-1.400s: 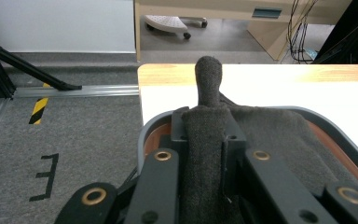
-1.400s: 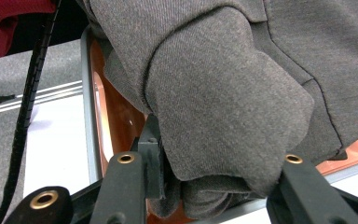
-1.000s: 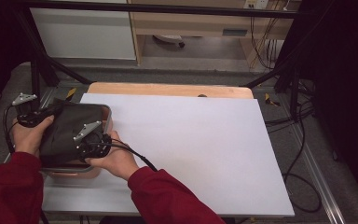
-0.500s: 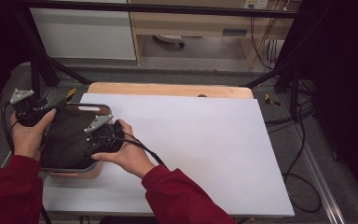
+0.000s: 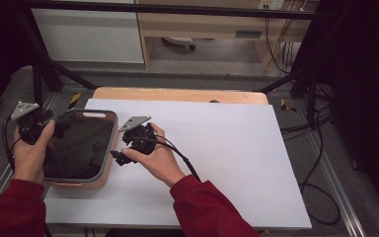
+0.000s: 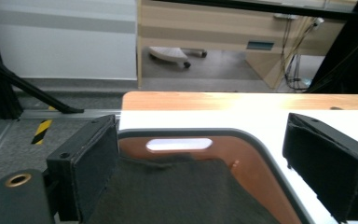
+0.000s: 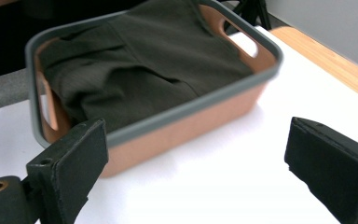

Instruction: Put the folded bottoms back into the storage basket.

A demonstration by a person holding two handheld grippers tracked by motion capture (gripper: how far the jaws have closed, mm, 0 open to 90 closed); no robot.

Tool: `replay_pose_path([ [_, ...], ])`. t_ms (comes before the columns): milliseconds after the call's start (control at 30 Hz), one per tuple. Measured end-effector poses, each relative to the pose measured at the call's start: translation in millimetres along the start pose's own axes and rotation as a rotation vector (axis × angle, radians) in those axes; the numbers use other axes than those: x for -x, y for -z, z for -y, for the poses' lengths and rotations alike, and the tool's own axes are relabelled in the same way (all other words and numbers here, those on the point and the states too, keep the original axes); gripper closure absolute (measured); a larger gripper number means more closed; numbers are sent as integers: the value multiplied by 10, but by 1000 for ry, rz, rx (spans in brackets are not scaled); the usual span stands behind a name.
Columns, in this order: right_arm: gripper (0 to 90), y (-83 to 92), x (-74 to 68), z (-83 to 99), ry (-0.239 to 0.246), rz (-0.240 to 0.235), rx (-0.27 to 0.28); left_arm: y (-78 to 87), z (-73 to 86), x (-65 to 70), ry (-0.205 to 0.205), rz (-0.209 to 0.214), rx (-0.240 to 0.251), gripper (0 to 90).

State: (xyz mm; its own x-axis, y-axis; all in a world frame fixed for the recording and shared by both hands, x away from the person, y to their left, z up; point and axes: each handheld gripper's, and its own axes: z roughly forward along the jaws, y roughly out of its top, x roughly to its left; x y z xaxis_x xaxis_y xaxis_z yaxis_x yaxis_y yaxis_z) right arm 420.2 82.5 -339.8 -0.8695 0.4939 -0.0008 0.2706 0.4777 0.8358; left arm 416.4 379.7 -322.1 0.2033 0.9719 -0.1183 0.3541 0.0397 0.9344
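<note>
Both grippers' jaws, left gripper [image 5: 61, 123] and right gripper [image 5: 116, 157], have just been opening and are gaping empty, the dark folded cloth [image 5: 79, 148] lying between them in the grey-rimmed terracotta plastic basket [image 5: 109, 148], so stowing looks done.

Left gripper [image 6: 214, 172]: jaws just opened wide, nothing clamped. Below them, dark cloth [image 6: 177, 191] lying folded in grey-rimmed basket [image 6: 256, 158].
</note>
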Motion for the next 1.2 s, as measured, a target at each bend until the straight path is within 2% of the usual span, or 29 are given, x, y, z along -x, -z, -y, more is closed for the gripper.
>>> replay_pose_path([
  [167,64,93,130,91,-17,16,-3,61,92,93,5,24,4,101],
  [233,66,134,171,108,-20,23,10,105,156,179,-2,47,-1,100],
  [567,45,349,305,97,8,94,46,266,358,499,-35,78,14,98],
  [667,46,403,359,98,9,111,48,283,433,556,-19,80,26,98],
  [767,51,456,430,107,-2,125,62,289,495,616,-28,85,3,96],
  [867,52,529,494,114,-26,112,72,300,551,673,-35,106,-6,86],
  [1200,43,829,650,157,-52,165,91,322,707,769,-43,111,21,103],
])
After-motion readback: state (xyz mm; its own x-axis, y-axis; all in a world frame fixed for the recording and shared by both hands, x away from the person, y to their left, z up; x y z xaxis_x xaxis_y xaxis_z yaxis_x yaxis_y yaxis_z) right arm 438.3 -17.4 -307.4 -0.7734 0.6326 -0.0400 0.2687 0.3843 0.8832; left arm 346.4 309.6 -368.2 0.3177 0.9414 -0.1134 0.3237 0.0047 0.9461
